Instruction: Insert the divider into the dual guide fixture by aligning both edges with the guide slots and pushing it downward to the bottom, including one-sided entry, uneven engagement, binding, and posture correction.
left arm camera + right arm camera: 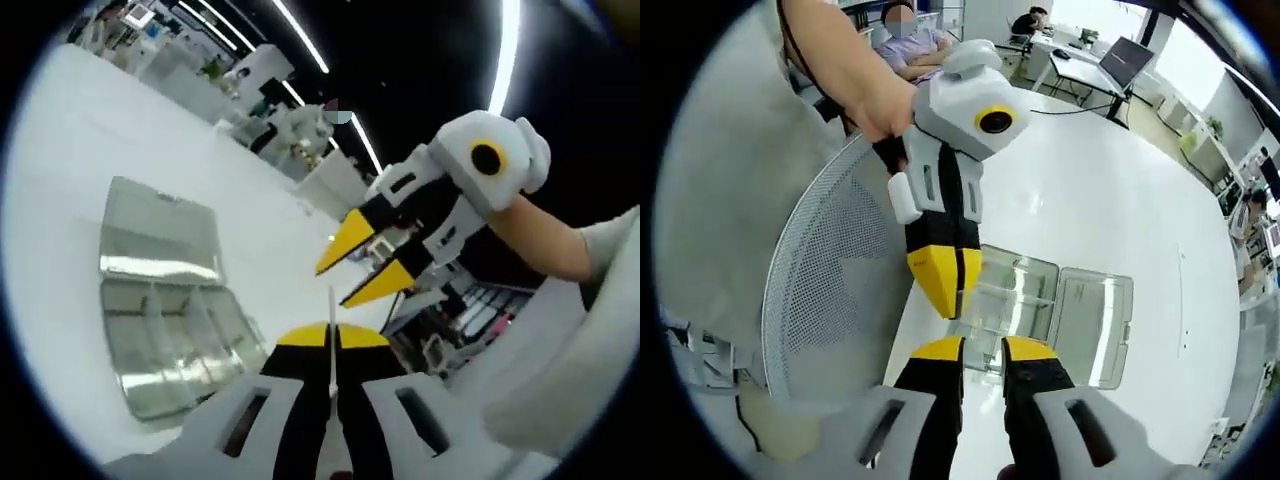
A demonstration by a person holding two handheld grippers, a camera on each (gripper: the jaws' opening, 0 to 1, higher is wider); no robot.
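Holding a thin white divider (331, 340) edge-on, the left gripper (331, 336) is seen clenched on it in the left gripper view, the sheet rising as a narrow line between its yellow tips. The right gripper (983, 349) is seen with its jaws parted and nothing between them. Beyond both, a clear hinged plastic case (1050, 315), taken to be the dual guide fixture, lies open on the white table (1090, 200), apart from either gripper. The divider is held in the air, not yet at the slots. Risk is judged as follows: one-sided entry, should the sheet be lowered tilted, so that one edge binds while the other rides free; the light case could also be pushed along the table if left unsteadied. No brand, label or writing can be read. A mesh chair back (830, 280) and distant desks are noted.
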